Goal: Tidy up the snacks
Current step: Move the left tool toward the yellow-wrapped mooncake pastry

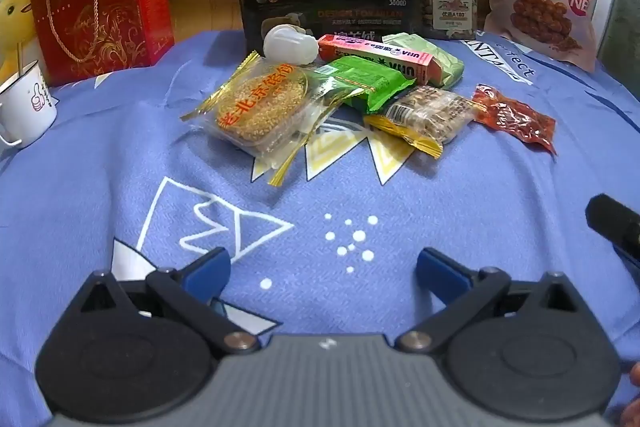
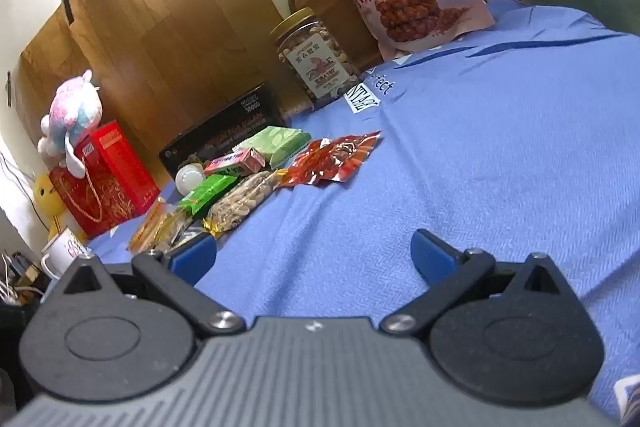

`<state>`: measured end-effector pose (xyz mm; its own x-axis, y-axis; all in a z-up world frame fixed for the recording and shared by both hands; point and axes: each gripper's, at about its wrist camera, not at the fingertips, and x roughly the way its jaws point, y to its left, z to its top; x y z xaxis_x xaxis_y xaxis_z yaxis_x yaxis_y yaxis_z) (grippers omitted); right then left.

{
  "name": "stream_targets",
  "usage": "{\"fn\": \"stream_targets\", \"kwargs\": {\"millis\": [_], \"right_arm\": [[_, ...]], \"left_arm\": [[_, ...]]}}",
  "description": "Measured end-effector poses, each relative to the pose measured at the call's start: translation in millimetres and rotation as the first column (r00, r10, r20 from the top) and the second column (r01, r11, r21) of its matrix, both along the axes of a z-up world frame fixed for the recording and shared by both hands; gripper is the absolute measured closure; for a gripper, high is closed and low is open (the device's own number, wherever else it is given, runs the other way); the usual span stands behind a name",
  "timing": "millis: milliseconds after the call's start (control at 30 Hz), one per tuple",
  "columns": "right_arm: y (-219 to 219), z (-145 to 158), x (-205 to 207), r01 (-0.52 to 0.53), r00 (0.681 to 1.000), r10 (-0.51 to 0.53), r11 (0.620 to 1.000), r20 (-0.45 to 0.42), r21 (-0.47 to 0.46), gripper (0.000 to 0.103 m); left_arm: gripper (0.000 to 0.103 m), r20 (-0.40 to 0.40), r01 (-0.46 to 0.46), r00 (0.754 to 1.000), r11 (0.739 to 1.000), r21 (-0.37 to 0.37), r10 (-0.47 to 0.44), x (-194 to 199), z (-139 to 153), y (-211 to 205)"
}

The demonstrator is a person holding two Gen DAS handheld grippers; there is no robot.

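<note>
Start of snack sorting, nothing picked yet.
We have the left hand-held gripper (image 1: 323,263) and the right hand-held gripper (image 2: 314,255) both spread wide with nothing between the pads, hovering over bare blue cloth (image 1: 400,307) on the desk. The snacks sit in a loose pile further back: sesame cake pack (image 1: 260,107), green wrapper (image 1: 366,81), pink box (image 1: 376,57), nut bar (image 1: 428,113), red packet (image 1: 512,115) off to the right, just beside the pile. Black box (image 1: 324,7) stands just behind, likely the destination, though we can't confirm. Next we'd reach forward to one loose edge item, probably the red packet, and close on it flat.
</note>
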<state>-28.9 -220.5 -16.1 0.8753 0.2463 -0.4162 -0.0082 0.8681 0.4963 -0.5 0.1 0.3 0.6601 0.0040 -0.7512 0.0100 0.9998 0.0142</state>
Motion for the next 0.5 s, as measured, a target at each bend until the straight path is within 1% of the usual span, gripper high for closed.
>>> {"fn": "stream_targets", "kwargs": {"millis": [67,100,133,200,267,300,333,367,400,433,467,500], "right_arm": [[6,2,-3,-0.001,1.0,0.001,1.0,-0.002,-0.019,0.0],[13,4,-2,0.001,1.0,-0.002,0.999,-0.014,-0.042,0.0],[7,5,-2,0.003,1.0,-0.003,1.0,-0.013,-0.006,0.0],[1,2,-5,0.009,1.0,-0.008,1.0,-0.004,0.026,0.0],[-2,5,-4,0.014,1.0,-0.014,0.999,-0.019,0.032,0.0],[-1,7,-4,0.022,1.0,-0.021,0.999,-0.016,0.027,0.0],[-1,9,-7,0.021,1.0,-0.021,0.999,-0.002,0.024,0.004],[3,14,-7,-0.001,1.0,0.0,1.0,0.02,0.004,0.008],[8,19,-5,-0.025,0.999,0.026,1.0,0.029,-0.016,0.02],[12,23,-3,-0.051,0.998,0.052,0.998,0.039,-0.021,0.029],[15,26,2,-0.081,0.996,0.081,0.997,0.044,-0.01,0.034],[19,29,7,-0.117,0.992,0.116,0.993,0.046,0.01,0.042]], "left_arm": [[0.0,0.0,-0.004,1.0,1.0,-0.015,0.004,-1,1,1],[0.0,0.002,-0.003,1.0,1.0,-0.027,0.003,-2,1,2],[0.0,0.006,0.004,1.0,0.999,-0.041,-0.004,-3,1,2],[0.0,0.018,0.04,0.999,0.997,-0.066,-0.039,-6,1,8],[0.0,0.043,0.087,0.996,0.989,-0.122,-0.083,-14,2,25],[0.0,0.053,0.089,0.995,0.984,-0.156,-0.082,-18,3,35],[0.0,0.059,0.079,0.996,0.977,-0.2,-0.068,-22,4,47],[0.001,0.066,0.063,0.997,0.966,-0.252,-0.048,-25,6,61],[0.005,0.07,0.052,0.997,0.954,-0.295,-0.032,-24,11,75],[0.011,0.087,0.035,0.996,0.945,-0.326,-0.007,-24,15,90],[0.012,0.105,0.021,0.994,0.94,-0.339,0.016,-21,21,103],[0.015,0.117,0.016,0.993,0.942,-0.335,0.025,-14,28,116]]}}
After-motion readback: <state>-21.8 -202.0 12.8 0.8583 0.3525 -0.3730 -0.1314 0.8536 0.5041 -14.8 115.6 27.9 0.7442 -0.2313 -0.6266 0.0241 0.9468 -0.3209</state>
